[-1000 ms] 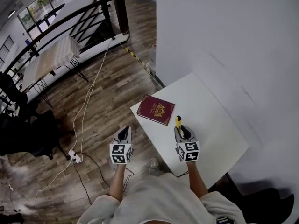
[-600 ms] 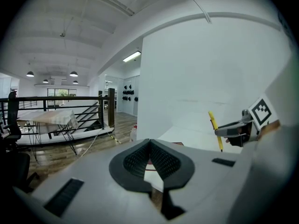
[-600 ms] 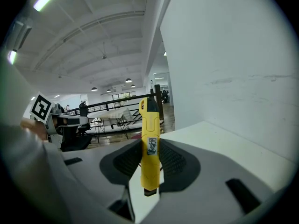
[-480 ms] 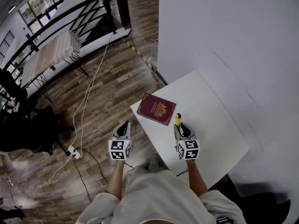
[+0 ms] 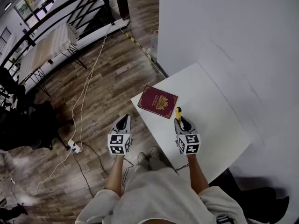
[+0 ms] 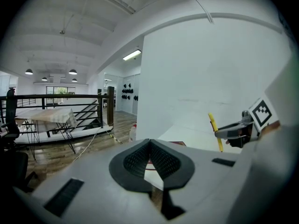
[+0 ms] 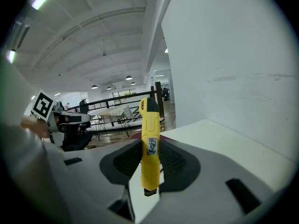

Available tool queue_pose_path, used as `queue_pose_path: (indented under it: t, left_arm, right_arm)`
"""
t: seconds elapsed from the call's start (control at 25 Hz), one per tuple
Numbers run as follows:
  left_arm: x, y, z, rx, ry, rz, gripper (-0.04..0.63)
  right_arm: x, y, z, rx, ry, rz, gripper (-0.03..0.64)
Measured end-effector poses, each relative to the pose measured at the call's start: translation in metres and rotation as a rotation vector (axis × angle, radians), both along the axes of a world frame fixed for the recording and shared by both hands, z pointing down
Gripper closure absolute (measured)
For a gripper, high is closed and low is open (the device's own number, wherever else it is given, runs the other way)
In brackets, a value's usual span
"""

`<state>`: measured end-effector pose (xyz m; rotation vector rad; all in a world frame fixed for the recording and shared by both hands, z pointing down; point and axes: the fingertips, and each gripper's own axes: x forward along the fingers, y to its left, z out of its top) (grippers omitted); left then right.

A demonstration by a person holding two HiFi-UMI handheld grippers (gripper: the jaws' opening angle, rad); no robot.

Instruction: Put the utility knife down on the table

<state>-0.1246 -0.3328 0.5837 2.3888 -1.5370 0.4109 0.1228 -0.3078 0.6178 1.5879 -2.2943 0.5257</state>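
Note:
The yellow utility knife (image 7: 149, 125) stands upright between the pads of my right gripper (image 7: 150, 146), which is shut on it. In the head view this gripper (image 5: 181, 121) hovers over the near left part of the white table (image 5: 210, 111), with the knife (image 5: 178, 112) pointing away from me. My left gripper (image 5: 123, 119) hangs over the wooden floor just left of the table, its jaws shut and empty, tips touching (image 6: 150, 142). From the left gripper view the knife (image 6: 215, 130) shows at the right.
A dark red book (image 5: 158, 101) lies on the table's left corner, just beyond the knife. A white wall (image 5: 233, 31) borders the table's far side. Cables and a power strip (image 5: 73, 146) lie on the floor to the left; a railing and a cloth-covered folding table (image 5: 46, 52) stand farther off.
Both grippers have drifted slightly forward, the right one a little nearer the book. The knife stays held the same way and neither pair of jaws has changed.

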Motion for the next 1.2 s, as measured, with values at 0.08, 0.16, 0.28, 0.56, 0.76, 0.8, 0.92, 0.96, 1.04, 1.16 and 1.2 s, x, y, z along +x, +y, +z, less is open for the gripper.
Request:
queue_pose_path:
  t: [0.08, 0.16, 0.28, 0.56, 0.76, 0.8, 0.92, 0.96, 1.04, 1.16, 1.2]
  left_arm:
    - [0.0, 0.0, 0.004, -0.005, 0.002, 0.007, 0.589]
    - [0.001, 0.001, 0.009, -0.015, 0.0, 0.018, 0.589]
    - [0.002, 0.004, 0.016, -0.032, -0.004, 0.036, 0.589]
    - [0.006, 0.007, 0.029, -0.057, -0.005, 0.073, 0.589]
    - [0.01, 0.007, 0.042, -0.076, -0.004, 0.091, 0.589]
    - [0.011, 0.007, 0.044, -0.079, -0.004, 0.095, 0.589]
    - [0.012, 0.006, 0.049, -0.087, -0.002, 0.103, 0.589]
    - [0.012, 0.006, 0.05, -0.091, -0.001, 0.106, 0.589]
    - [0.013, 0.007, 0.054, -0.096, 0.001, 0.111, 0.589]
    - [0.014, 0.006, 0.058, -0.098, 0.003, 0.114, 0.589]
    - [0.013, 0.006, 0.06, -0.1, 0.003, 0.114, 0.589]
  right_arm:
    - [-0.002, 0.001, 0.003, -0.006, 0.004, -0.001, 0.506]
    - [-0.003, 0.003, 0.007, -0.016, 0.007, -0.003, 0.506]
    - [-0.005, 0.008, 0.012, -0.033, 0.012, 0.002, 0.506]
    - [-0.002, 0.019, 0.033, -0.079, 0.029, 0.02, 0.506]
    - [0.0, 0.025, 0.048, -0.108, 0.041, 0.025, 0.506]
    - [0.0, 0.026, 0.05, -0.113, 0.044, 0.026, 0.506]
    - [0.0, 0.03, 0.057, -0.129, 0.052, 0.025, 0.506]
    - [-0.001, 0.031, 0.059, -0.135, 0.054, 0.026, 0.506]
    - [-0.001, 0.035, 0.065, -0.148, 0.06, 0.025, 0.506]
    - [-0.002, 0.038, 0.073, -0.164, 0.072, 0.016, 0.506]
    - [-0.004, 0.038, 0.076, -0.17, 0.08, 0.008, 0.506]
